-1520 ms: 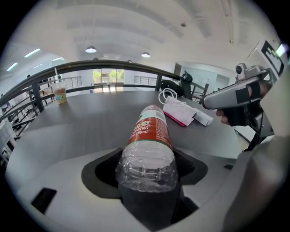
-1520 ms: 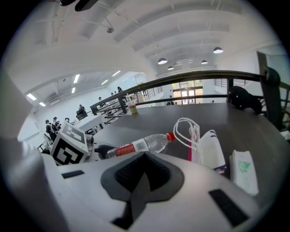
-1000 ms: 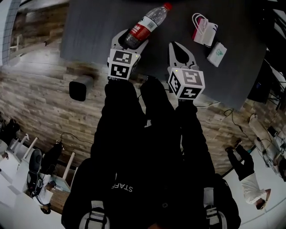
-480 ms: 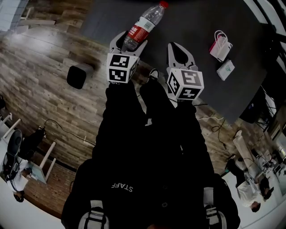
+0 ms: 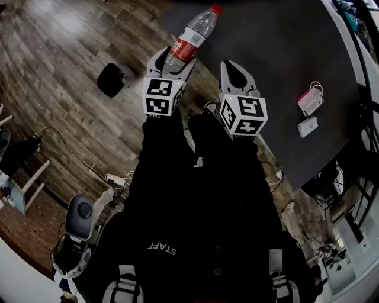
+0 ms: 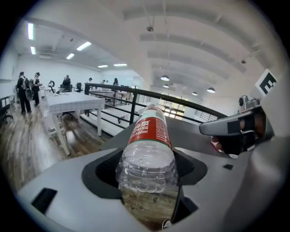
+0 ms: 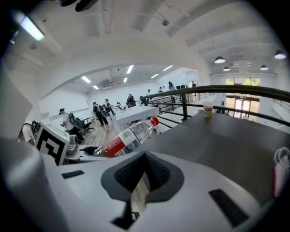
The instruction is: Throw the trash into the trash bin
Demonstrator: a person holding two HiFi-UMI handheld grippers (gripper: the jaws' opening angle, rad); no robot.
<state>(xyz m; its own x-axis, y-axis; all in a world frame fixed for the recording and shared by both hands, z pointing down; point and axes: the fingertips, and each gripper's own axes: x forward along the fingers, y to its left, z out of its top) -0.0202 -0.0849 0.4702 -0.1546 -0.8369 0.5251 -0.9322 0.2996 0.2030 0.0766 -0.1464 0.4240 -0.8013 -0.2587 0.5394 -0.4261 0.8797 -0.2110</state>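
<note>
One empty-looking bottle [image 5: 192, 36] sits in left tool [image 5: 174, 60].

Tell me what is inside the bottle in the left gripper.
The plastic bottle looks empty: wooden floor shows through its clear base, held by the left gripper. The red label hides its middle.

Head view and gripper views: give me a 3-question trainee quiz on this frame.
1. True or false: the right hand-held gripper holds the bottle.
2. Where does the dark bin stand? A on the table; B on the wooden floor; C between the jaws.
3. Fill in: the bottle's cap is ____.
Key: 1 false, the left hand-held gripper holds it, the right is shut and empty; 2 B; 3 red.
</note>
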